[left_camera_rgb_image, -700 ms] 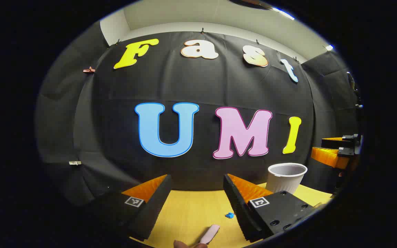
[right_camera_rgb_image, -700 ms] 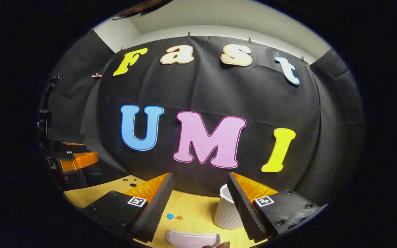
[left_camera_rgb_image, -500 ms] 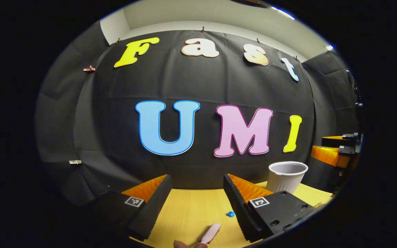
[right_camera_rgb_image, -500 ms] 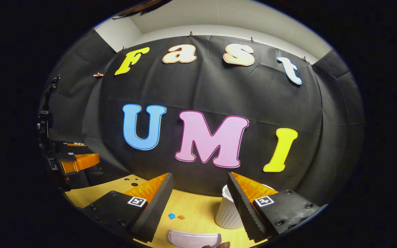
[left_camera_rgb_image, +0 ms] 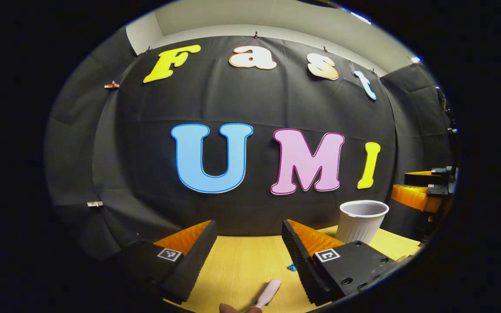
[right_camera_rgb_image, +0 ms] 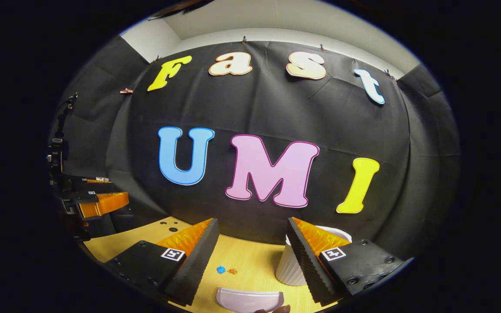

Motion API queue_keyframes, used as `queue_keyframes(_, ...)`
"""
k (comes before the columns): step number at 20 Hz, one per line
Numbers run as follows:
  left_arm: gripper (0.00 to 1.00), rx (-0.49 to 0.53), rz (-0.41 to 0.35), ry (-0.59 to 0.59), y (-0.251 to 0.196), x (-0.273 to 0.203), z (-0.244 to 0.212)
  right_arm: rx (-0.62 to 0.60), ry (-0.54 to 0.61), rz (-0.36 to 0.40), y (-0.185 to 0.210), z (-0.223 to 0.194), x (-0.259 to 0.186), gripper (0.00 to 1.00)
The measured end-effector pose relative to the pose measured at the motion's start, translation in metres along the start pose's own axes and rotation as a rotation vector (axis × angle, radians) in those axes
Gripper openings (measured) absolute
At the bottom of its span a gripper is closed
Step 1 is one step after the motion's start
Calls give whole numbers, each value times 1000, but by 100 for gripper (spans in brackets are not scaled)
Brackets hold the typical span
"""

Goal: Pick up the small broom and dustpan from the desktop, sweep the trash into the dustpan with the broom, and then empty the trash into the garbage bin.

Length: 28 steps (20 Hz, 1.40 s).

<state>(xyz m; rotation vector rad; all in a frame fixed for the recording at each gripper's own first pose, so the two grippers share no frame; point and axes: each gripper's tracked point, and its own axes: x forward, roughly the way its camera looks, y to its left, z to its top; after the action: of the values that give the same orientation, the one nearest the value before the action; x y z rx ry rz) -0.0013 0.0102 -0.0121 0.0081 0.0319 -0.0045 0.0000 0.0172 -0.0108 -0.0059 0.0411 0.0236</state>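
In the left gripper view my left gripper [left_camera_rgb_image: 248, 243] stands open above the yellow desktop [left_camera_rgb_image: 237, 265]. A pale pink broom handle [left_camera_rgb_image: 268, 292] lies on the wood just below its fingers. A blue scrap of trash [left_camera_rgb_image: 291, 267] peeks out beside the right finger. The white ribbed garbage bin [left_camera_rgb_image: 360, 219] stands to the right. In the right gripper view my right gripper [right_camera_rgb_image: 252, 243] is open too. The pale dustpan [right_camera_rgb_image: 249, 299] lies under it, with a blue scrap [right_camera_rgb_image: 220, 269] and an orange scrap [right_camera_rgb_image: 232, 271] beyond. The bin [right_camera_rgb_image: 292, 267] stands partly behind the right finger.
The other gripper [left_camera_rgb_image: 422, 191] shows at the far right of the left gripper view, and the other gripper [right_camera_rgb_image: 89, 201] shows at the far left of the right gripper view. The black booth wall closes the back of the desktop. Small holes [right_camera_rgb_image: 168, 226] mark the wood at left.
Both views have tilted down a little, so the wall sits slightly higher and more desktop shows. The broom, dustpan, bin and scraps lie where they were.
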Motion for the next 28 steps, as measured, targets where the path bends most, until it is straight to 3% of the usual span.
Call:
queue_keyframes(10, 95, -12, -3, 6, 4, 2, -4, -7, 33, 9, 4, -10, -1, 97)
queue_keyframes(14, 95, -7, -6, 8, 5, 3, -7, -19, 131, 21, 0, -38, -9, 97)
queue_keyframes(17, 95, -9, -14, 18, 6, 3, -12, -2, 259, 26, -4, -75, -24, 98)
queue_keyframes(25, 95, -7, -33, 57, 11, 2, -35, 116, 784, 73, 0, -224, -91, 98)
queue_keyframes(28, 95, 10, -40, 63, 15, 0, -42, 186, 973, 43, -2, -282, -111, 98)
